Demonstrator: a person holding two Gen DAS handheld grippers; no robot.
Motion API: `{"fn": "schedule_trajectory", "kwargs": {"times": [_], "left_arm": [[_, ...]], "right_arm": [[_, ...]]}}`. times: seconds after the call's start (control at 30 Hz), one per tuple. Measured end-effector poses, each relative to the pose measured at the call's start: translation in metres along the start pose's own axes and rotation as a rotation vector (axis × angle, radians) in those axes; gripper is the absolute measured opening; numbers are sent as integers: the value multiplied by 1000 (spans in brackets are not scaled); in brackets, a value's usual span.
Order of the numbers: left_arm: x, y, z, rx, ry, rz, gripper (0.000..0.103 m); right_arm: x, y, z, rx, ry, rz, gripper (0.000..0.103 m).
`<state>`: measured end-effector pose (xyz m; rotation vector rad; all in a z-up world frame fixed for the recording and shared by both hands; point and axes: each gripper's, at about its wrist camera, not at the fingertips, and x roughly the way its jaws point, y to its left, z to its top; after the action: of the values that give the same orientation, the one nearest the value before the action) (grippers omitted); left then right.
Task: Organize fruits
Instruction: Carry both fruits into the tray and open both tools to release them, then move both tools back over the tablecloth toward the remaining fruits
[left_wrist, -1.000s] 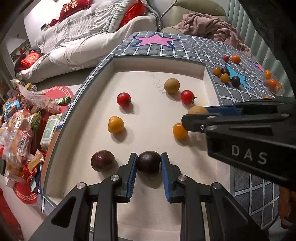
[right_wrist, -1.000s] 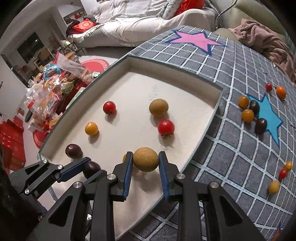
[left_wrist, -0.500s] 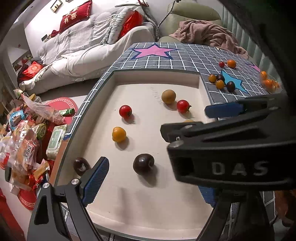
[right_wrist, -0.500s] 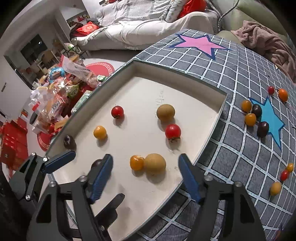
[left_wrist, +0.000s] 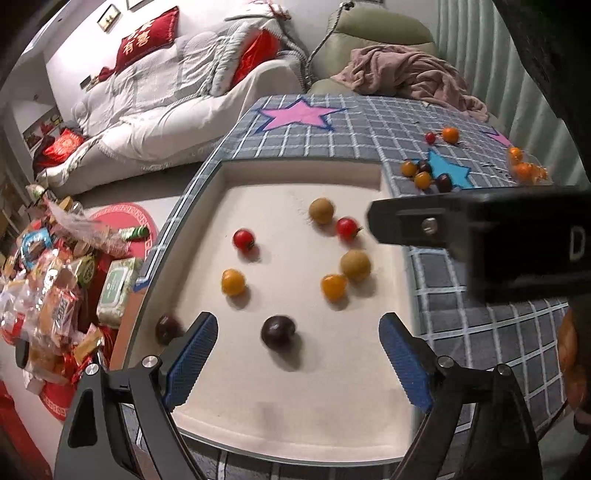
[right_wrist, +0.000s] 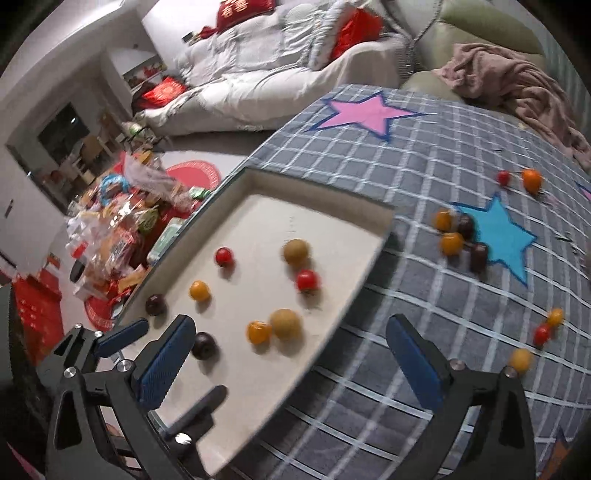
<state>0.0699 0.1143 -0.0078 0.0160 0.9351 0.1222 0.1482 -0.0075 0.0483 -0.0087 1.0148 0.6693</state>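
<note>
Both tongs have just been opening and let go their fruits.
Left tongs (left_wrist: 297, 363) stand spread around the dark plum (left_wrist: 278, 331); right tongs (right_wrist: 291, 363) stand spread near the brown fruit (right_wrist: 285, 324). White tray (left_wrist: 295, 417) holds eight fruits; others lie on the tabletop (right_wrist: 424, 155).

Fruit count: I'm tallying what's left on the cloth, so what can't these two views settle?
- Left wrist view: the right gripper's black body covers the cloth beside the tray.
- Left wrist view: the orange fruits by the right edge are too small to count.
- Right wrist view: motion blur smears the fruits beside the blue star, so their kind is unclear.
- Right wrist view: the right gripper hides the near cloth.
</note>
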Motion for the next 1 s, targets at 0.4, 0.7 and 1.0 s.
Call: {"fn": "schedule_trajectory", "kwargs": {"times": [0.4, 0.7, 1.0], "left_arm": [[-24, -66, 29, 56, 7, -155, 90], [-15, -135, 48, 154, 19, -178, 90], [19, -181, 56, 192, 45, -151, 90]], "right_arm": [[-54, -103, -31, 149, -27, -108, 103], [-73, -194, -60, 329, -12, -219, 103], [-55, -229, -58, 413, -17, -245, 103]]}}
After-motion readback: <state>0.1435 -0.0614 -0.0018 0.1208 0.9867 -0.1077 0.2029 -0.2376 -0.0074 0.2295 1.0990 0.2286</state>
